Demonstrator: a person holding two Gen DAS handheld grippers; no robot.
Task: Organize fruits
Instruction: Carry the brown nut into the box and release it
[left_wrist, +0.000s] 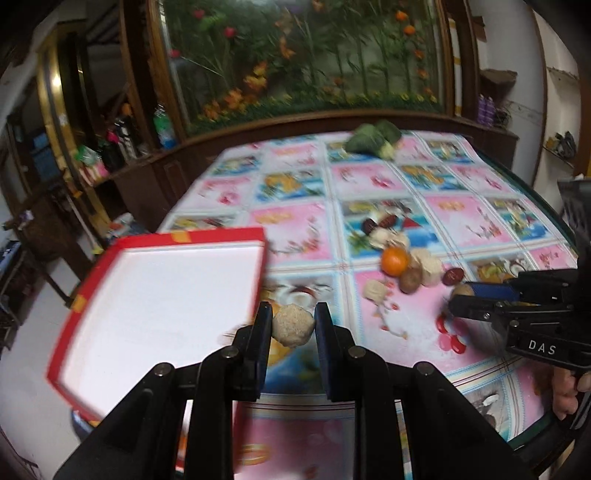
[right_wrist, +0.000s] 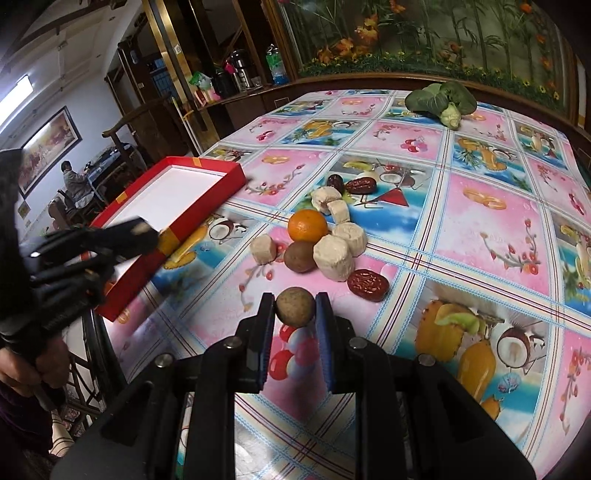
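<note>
Both hands are loaded, so this looks like the carrying step of sorting the fruit. The left gripper (left_wrist: 293, 325) is pinched onto a pale, rough ball (left_wrist: 293, 325), held up off the cloth just beside the near corner of the red box (left_wrist: 162, 238). The right gripper (right_wrist: 295, 308) is clamped on a brown round fruit (right_wrist: 296, 306) and hangs low over the patterned tablecloth (right_wrist: 480, 206), near the pile and well apart from the box. My guess is that the left hand's next move is to swing over the box's white floor, which looks bare so far, lower, and only then spread its jaws; the ball is round and will likely roll if dropped from any height. The right hand would follow across the table (it has further to travel, and the left arm is in its path). Counting what waits on the table from the right wrist view: one orange (right_wrist: 307, 225), one brown kiwi-like fruit (right_wrist: 300, 256), five pale cut chunks (right_wrist: 334, 260) clustered around them, and three dark red dates (right_wrist: 368, 285), two at the far side of the heap and one near the right gripper. One leafy green vegetable (right_wrist: 441, 98) lies alone at the far end of the table. Add one piece in each gripper and one box.
</note>
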